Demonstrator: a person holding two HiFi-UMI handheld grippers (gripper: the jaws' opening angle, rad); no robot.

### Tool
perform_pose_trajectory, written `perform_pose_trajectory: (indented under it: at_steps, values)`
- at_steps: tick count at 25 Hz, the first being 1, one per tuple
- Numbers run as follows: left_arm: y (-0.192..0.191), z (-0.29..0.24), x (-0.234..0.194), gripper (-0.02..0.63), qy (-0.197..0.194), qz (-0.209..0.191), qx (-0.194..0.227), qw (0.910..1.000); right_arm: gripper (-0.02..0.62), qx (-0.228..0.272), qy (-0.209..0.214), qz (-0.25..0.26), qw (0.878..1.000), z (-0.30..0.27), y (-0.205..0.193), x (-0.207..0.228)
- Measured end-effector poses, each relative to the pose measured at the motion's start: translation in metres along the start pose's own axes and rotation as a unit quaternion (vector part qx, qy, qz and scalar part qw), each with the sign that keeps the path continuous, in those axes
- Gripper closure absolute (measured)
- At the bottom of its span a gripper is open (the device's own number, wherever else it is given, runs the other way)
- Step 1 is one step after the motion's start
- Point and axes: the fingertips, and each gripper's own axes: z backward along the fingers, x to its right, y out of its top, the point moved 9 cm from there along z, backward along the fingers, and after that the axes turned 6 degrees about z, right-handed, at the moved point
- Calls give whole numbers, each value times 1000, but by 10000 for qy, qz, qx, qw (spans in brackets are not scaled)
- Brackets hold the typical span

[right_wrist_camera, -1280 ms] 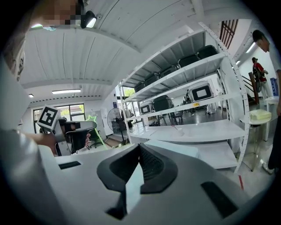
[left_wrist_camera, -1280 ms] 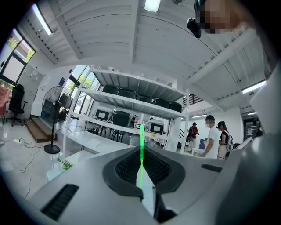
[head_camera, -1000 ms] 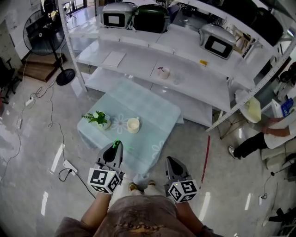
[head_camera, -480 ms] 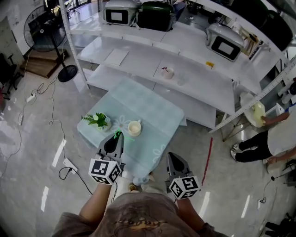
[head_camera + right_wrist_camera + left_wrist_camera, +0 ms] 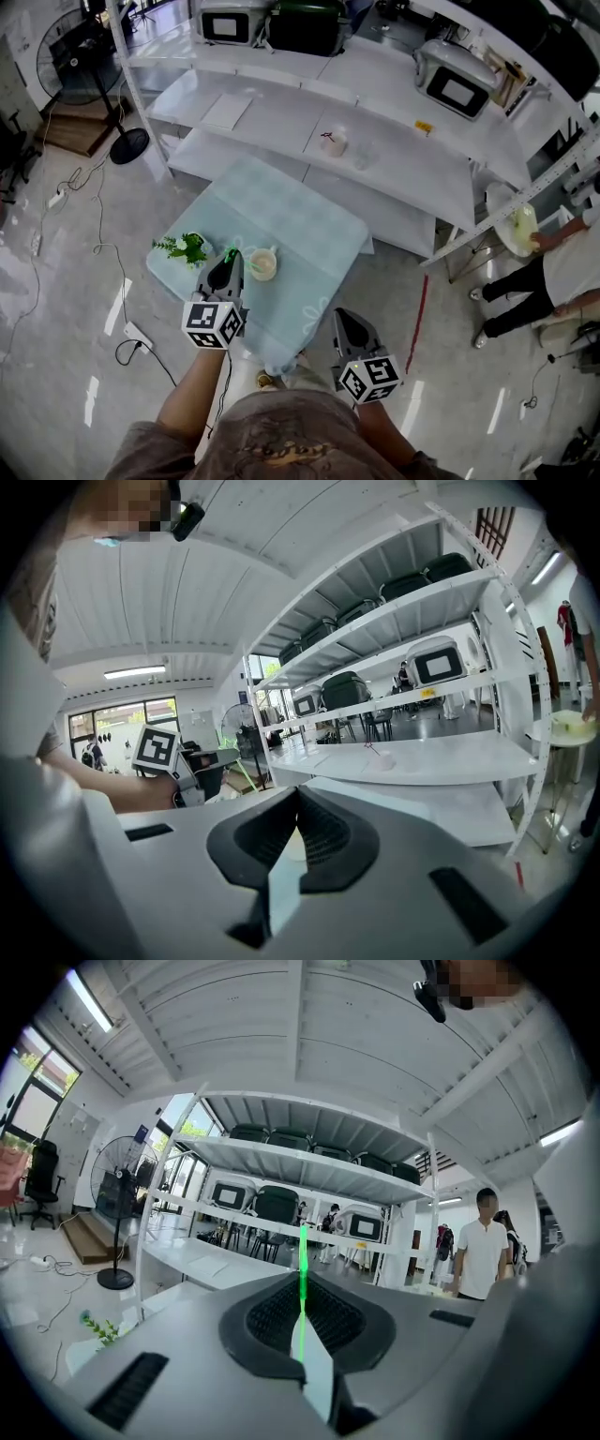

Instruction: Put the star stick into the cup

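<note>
Checked-cloth table (image 5: 309,234), white shelving (image 5: 281,117) behind. Left gripper (image 5: 228,267), clamped on the green star stick (image 5: 231,254), has advanced from the table's near edge to just beside the cup (image 5: 263,265). Stick seemingly not yet inside. Right gripper (image 5: 344,322) closed, empty, well back. Insertion looks next.

Star stick (image 5: 302,1252): thin, bright green, translucent. Sits clamped between the closed left tongs (image 5: 302,1283), pokes straight out past their tips, hangs above the counter (image 5: 300,234); star end too small to make out.

Cup (image 5: 263,264): cream, round, upright, mouth open upward. Stands on the pale blue checked counter, just right of the stick's green tip.
</note>
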Motion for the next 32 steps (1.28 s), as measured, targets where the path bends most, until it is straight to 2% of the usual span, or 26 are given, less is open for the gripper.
perform_pose_trajectory:
  at_steps: [9,23,32]
  values:
    - [-42,-44,-20,575,66,156,-242,9996,597,-143,-81,-80,9998,-11,-7,15]
    - [-98,-76,-53,575,447,772,-692,9936,597,-320,-225,-156,9991,-29,-13,34]
    - [-114,-81,-74,575,694,1474,-672,9843,595,-465,-181,-178,9986,-42,-18,37]
